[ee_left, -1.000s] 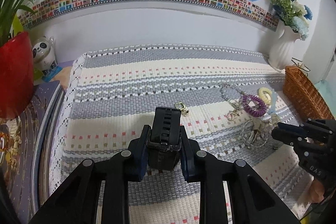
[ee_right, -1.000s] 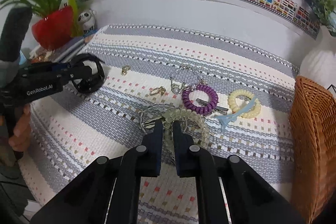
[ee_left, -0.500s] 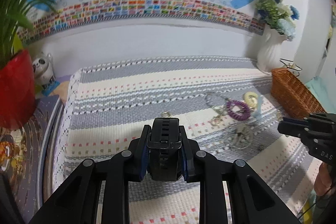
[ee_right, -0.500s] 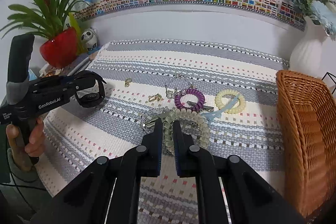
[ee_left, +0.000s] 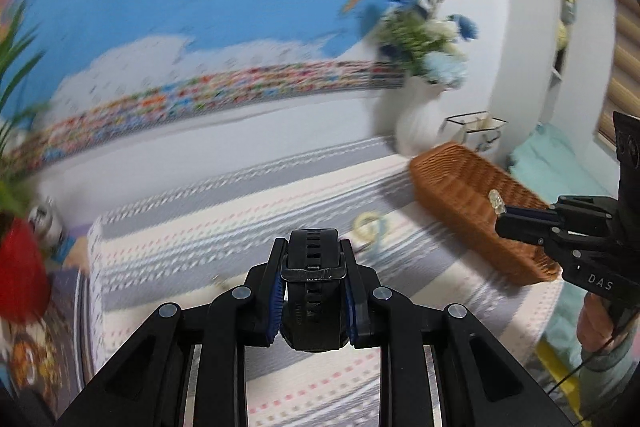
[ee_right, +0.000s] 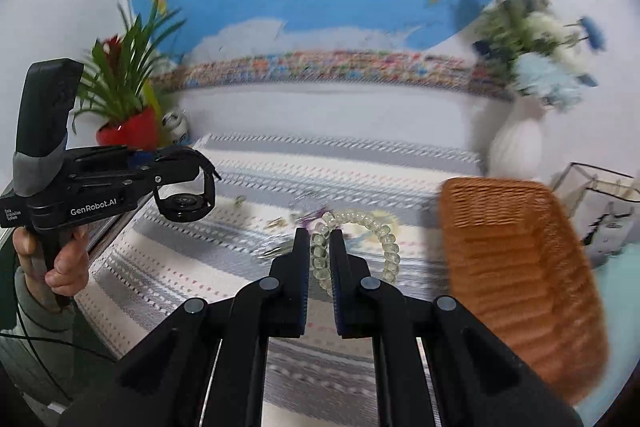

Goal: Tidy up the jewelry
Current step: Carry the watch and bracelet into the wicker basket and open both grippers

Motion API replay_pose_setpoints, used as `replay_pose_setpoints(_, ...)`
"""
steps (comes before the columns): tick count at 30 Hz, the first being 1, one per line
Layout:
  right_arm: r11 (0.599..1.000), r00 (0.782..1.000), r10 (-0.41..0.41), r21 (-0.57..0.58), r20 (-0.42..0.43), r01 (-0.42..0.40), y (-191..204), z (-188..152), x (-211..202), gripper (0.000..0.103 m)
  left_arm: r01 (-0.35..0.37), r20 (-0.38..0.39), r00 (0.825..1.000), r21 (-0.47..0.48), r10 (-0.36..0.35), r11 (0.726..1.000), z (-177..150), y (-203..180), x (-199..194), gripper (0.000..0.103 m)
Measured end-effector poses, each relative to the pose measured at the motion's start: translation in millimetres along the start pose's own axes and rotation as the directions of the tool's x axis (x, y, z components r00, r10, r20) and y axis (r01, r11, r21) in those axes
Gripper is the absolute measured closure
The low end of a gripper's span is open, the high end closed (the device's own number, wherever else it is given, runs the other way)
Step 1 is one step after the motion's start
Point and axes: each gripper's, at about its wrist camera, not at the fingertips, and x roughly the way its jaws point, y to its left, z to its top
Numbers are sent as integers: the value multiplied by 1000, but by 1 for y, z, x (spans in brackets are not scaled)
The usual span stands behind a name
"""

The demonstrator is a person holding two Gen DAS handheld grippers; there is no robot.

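One black watch [ee_left: 314, 281], one clear coil bracelet [ee_right: 356, 243] — two grippers, one wicker basket [ee_right: 516, 267].

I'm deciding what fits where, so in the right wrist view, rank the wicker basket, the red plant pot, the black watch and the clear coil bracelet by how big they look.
1. wicker basket, by far the largest
2. clear coil bracelet, held close to the camera, which inflates it
3. black watch and red plant pot look alike; the pot stands farther back, so no ranking
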Motion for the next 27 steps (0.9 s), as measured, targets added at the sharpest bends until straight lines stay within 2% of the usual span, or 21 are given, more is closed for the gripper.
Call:
replay_pose_setpoints(4,997,998,-58,45,39,56,-36,-4,-33,91,53,-9,999,63,-53,997,23,-47,11,79)
replay_pose_setpoints(11,973,987,-158,171,4,155,-117,-18,-64,91,149,-56,988,157,-142,976,57,-127,51,79)
replay_pose_setpoints(14,959,980,-194,203,-35,197,-141,-28,-64,91,201,-70,979,176,-191,964,71,-157,74,79)
replay_pose_setpoints(19,947,974,-186,241,-128,212,-175,-45,-47,91,258,-117,964,190,-239,947,89,-200,122,79)
replay_pose_setpoints(27,936,959,-176,263,-224,233,-200,-60,-19,91,294,-173,949,182,-263,938,98,-227,186,79)
